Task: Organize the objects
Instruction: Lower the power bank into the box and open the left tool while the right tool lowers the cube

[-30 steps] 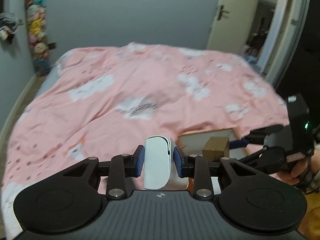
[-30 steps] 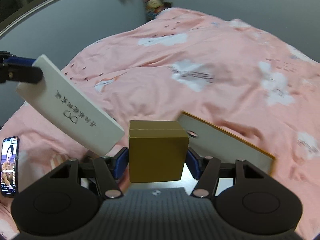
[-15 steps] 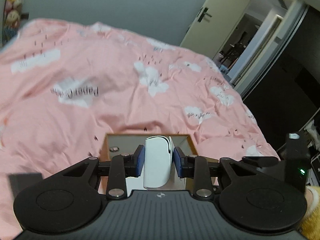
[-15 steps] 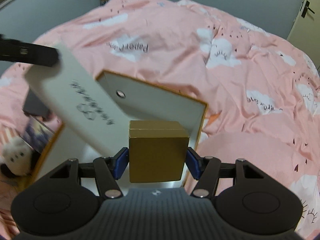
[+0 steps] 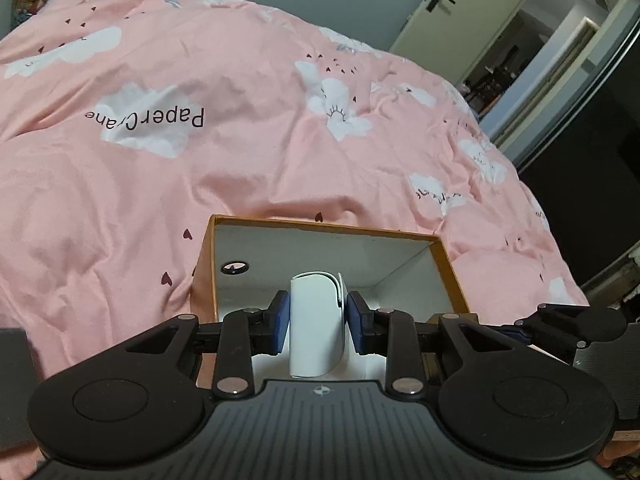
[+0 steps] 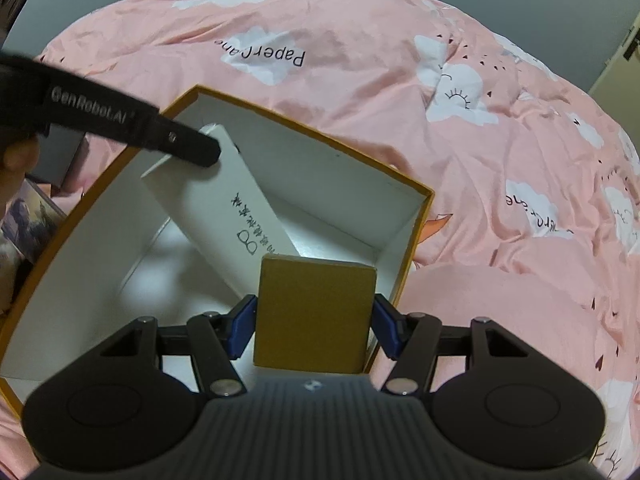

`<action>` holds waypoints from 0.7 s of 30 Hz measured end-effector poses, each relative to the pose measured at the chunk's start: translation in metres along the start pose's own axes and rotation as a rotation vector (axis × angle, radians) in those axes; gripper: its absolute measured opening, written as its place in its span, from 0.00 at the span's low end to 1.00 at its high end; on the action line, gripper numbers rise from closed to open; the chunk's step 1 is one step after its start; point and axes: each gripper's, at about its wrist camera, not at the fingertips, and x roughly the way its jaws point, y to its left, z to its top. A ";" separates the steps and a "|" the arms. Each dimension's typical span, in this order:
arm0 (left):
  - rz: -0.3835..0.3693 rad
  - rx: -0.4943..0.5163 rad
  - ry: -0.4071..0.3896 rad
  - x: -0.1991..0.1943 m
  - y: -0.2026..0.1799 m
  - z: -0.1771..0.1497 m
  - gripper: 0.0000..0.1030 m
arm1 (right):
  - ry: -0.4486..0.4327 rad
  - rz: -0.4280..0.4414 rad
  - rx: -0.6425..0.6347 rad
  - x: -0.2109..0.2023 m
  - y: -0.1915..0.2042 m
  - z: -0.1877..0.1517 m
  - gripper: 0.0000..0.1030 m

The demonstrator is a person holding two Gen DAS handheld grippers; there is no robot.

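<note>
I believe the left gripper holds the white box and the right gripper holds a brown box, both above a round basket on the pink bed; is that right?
Not quite: the container is a rectangular orange-edged box, not a round basket, as the right wrist view shows. The left gripper does hold the white box, and the right gripper the brown box.

The brown box (image 6: pixel 314 316) hides the white box's (image 6: pixel 236 204) lower end; the storage box's (image 6: pixel 416 236) near-left corner is cut off.
</note>
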 end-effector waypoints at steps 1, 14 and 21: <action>0.006 0.016 0.006 0.000 -0.001 0.001 0.34 | 0.002 0.003 -0.004 0.001 0.000 0.000 0.61; 0.156 0.567 0.052 0.002 -0.054 -0.009 0.37 | 0.033 0.071 -0.261 -0.001 0.013 -0.002 0.61; 0.080 0.928 0.209 0.025 -0.080 -0.044 0.40 | 0.116 0.122 -0.495 0.006 0.026 -0.008 0.61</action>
